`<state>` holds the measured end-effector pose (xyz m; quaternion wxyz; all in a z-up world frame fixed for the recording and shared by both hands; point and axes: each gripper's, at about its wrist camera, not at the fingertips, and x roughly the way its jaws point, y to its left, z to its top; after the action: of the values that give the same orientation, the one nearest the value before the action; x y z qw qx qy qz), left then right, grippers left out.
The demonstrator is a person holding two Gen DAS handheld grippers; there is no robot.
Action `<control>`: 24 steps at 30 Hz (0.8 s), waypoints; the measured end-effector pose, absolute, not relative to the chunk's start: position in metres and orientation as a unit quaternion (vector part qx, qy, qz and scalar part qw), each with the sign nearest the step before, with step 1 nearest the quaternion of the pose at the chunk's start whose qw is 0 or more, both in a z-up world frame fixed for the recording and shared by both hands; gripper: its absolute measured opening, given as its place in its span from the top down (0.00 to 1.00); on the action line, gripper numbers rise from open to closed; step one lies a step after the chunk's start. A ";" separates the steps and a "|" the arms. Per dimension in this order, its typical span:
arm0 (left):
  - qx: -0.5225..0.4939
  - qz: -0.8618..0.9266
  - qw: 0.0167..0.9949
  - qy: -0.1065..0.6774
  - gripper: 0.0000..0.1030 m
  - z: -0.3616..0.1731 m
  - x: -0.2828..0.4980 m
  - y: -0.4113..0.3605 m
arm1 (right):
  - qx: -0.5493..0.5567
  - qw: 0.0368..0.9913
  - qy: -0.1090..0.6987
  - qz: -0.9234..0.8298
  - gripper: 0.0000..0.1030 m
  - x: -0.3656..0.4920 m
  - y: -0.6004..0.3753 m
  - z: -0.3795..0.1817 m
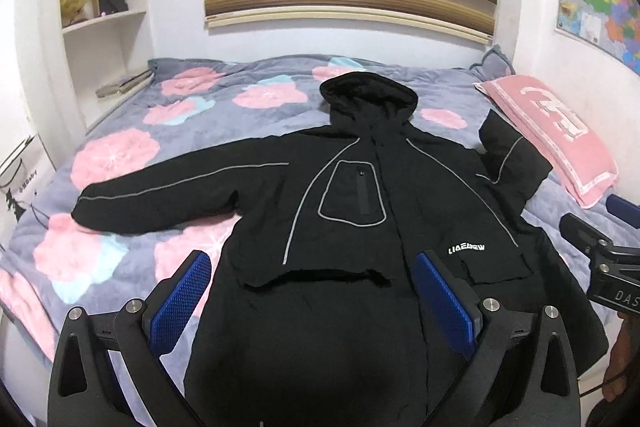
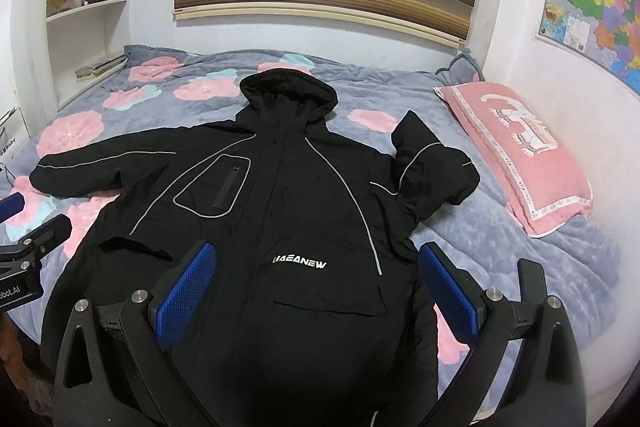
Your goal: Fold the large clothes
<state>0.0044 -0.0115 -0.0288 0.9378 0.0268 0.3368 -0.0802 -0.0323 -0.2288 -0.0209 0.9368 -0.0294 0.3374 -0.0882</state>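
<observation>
Jacket [image 2: 288, 195] lies flat, hood away from me; my 2 grippers, left [image 1: 314, 293] and right [image 2: 316, 289], hover spread above its hem.

Black jacket on a flowered grey-blue bed

The jacket [image 2: 288, 203] is black with thin grey piping and white chest lettering; the bed cover [image 2: 520, 243] is grey-blue with pink and pale-blue flowers; ahead-right of the right gripper [image 2: 320, 291], blue-padded, lies a pink pillow [image 2: 516, 147] with white print.
</observation>
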 end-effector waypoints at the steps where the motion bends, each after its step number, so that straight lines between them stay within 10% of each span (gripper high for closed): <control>1: 0.028 -0.079 0.939 0.334 0.02 -0.029 0.004 -0.011 | -0.029 0.937 0.337 -0.088 0.01 -0.033 -0.229 -0.020; 24: -0.007 -0.106 0.925 0.366 0.02 -0.040 0.009 -0.007 | -0.033 0.936 0.340 -0.081 0.01 -0.028 -0.221 -0.021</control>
<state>0.0094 -0.0066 -0.0400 0.9247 -0.0069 0.3657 -0.1059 -0.0278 -0.2214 -0.0209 0.9365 -0.0326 0.3396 -0.0815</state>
